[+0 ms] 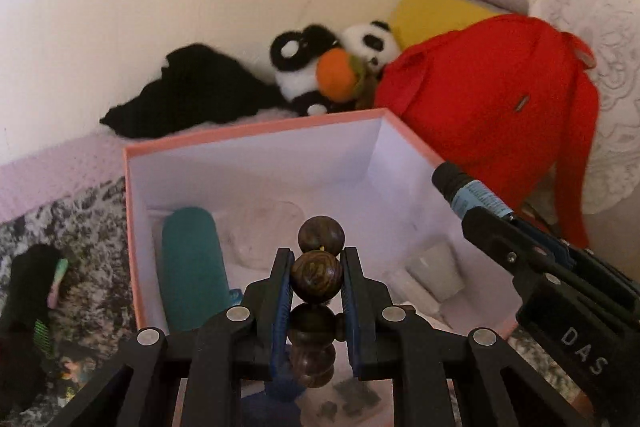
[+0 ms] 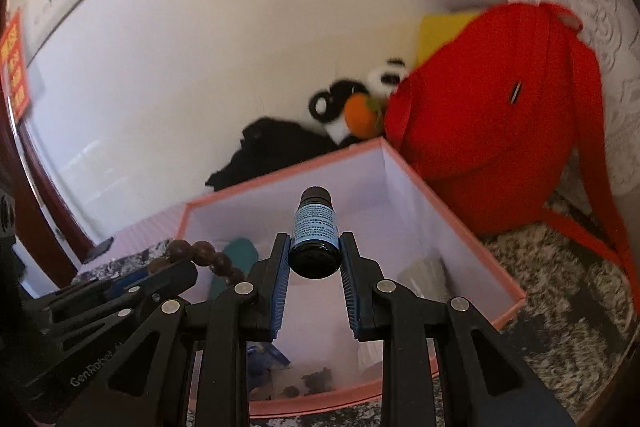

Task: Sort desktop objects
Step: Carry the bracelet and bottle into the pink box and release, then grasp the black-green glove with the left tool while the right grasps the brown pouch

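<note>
A string of dark wooden beads [image 1: 316, 279] is clamped in the left tool [image 1: 316, 267], whose pads are closed almost fully on one bead, with further beads standing above and hanging below the grip. The string is judged light but loose-jointed; the round, polished beads are likely to roll or slip, so a hold across a single bead's widest part, as at present, is judged soundest.

A small dark bottle [image 2: 315, 235] with a pale blue label is held by its base end in the right tool [image 2: 315, 251], the jaws narrowly parted around it and the cap pointing forward. It appears to be glass, so it is judged stiff, smooth and breakable.

Both items are held above the open pink box [image 1: 132, 227], which already contains a teal case [image 1: 192, 267] and other small things.
</note>
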